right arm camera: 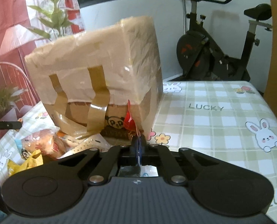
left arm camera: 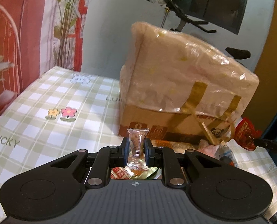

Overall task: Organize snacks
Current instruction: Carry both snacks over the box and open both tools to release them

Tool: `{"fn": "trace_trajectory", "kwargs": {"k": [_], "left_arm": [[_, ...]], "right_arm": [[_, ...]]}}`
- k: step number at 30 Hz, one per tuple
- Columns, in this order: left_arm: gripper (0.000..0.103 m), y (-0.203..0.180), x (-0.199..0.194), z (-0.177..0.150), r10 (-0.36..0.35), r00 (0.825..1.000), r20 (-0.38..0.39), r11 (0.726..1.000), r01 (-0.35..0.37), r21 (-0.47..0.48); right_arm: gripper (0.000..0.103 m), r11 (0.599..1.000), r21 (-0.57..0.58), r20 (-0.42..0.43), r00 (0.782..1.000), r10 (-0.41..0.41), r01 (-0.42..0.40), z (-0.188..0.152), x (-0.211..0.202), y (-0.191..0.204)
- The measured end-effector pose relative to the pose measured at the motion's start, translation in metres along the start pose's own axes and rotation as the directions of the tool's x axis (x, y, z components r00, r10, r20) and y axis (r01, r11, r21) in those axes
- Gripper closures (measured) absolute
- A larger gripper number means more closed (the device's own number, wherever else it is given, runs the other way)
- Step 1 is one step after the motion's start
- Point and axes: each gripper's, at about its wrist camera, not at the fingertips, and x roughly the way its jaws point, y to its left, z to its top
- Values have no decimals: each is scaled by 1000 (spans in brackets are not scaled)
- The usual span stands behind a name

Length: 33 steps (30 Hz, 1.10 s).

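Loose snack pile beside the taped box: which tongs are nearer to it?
Left. The left tongs, shut on a clear-wrapped candy, sit just left of the snack pile; the right tongs, pinching a red wrapper, are further right.

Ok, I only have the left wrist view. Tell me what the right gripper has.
Observer: The right gripper is shut on a thin red packet.
Operator: Place it against the box.
Observer: It is in front of the box, beside the panda print. I cannot tell whether they touch.
Operator: Name what lies left of that gripper.
Observer: A snack pile, with a yellow packet nearest the camera.
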Motion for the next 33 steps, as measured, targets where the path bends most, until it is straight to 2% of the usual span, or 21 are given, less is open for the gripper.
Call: {"fn": "trace_trajectory", "kwargs": {"k": [8, 18, 27, 33], "left_arm": [[85, -16, -15, 23, -39, 996, 75, 999, 36, 40], [85, -41, -30, 66, -107, 975, 192, 990, 87, 110], [85, -56, -22, 101, -148, 956, 252, 983, 113, 146], [85, -57, 8, 127, -147, 958, 246, 985, 120, 124]], "right_arm": [[102, 1000, 1, 128, 992, 15, -15, 17, -38, 5], [102, 999, -19, 286, 957, 44, -40, 57, -75, 16], [102, 995, -81, 339, 938, 75, -50, 96, -69, 35], [102, 994, -105, 325, 943, 68, -35, 121, -40, 45]]}}
